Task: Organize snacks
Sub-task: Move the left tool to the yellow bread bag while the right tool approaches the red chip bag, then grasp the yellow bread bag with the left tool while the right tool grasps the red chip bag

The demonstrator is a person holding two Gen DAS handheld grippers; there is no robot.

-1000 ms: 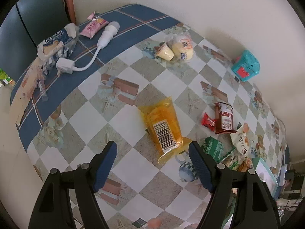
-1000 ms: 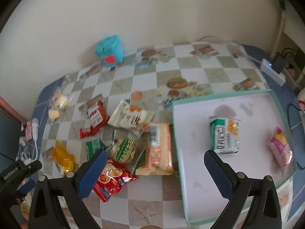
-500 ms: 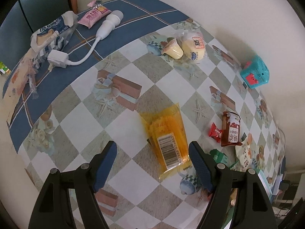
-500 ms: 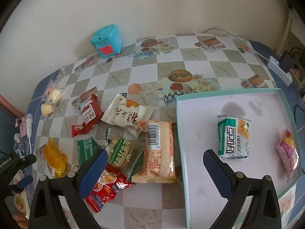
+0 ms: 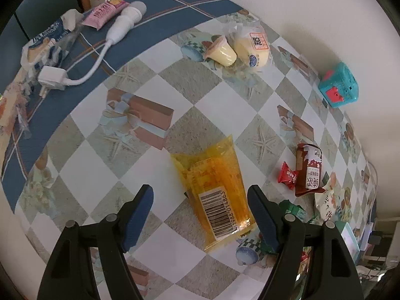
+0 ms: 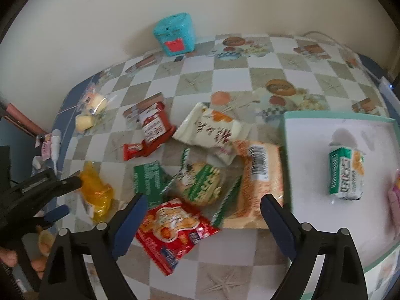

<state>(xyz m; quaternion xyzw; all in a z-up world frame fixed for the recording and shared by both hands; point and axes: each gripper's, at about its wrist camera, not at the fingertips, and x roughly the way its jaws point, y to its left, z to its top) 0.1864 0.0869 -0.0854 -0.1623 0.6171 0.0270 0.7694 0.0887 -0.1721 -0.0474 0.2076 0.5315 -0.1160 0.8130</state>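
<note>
The fingers (image 5: 141, 210) of the left gripper (image 5: 200, 212) are held apart over a yellow packet (image 5: 215, 187), which lies flat on the checked tablecloth (image 5: 205, 110) between them, barcode up; no pad is seen pressing on it, so it is judged lined up for a pick, not yet gripped. The right gripper (image 6: 201, 221) is seen with its jaws closing above a red snack bag (image 6: 175, 225) at the near edge of a loose heap; the bag lies between the jaws but is not yet touched.

To the right stands a green-rimmed tray (image 6: 287, 150), judged to be the collecting place. Two packets are seen in it: a green-and-white pack (image 6: 346, 172) near the middle and a pink one at the right edge, half cut off by the frame.

Just left of the tray, an orange noodle pack (image 6: 260, 182) lies with a white bag (image 6: 215, 132) overlapping its far end. About seven packets can be counted in the heap; the exact number cannot be told where they overlap. Two pale yellow sweets (image 5: 237, 47) lie well apart at the far left, near a blue toy box (image 6: 175, 35) by the wall. One white charger (image 5: 120, 30) rests on the blue border.
</note>
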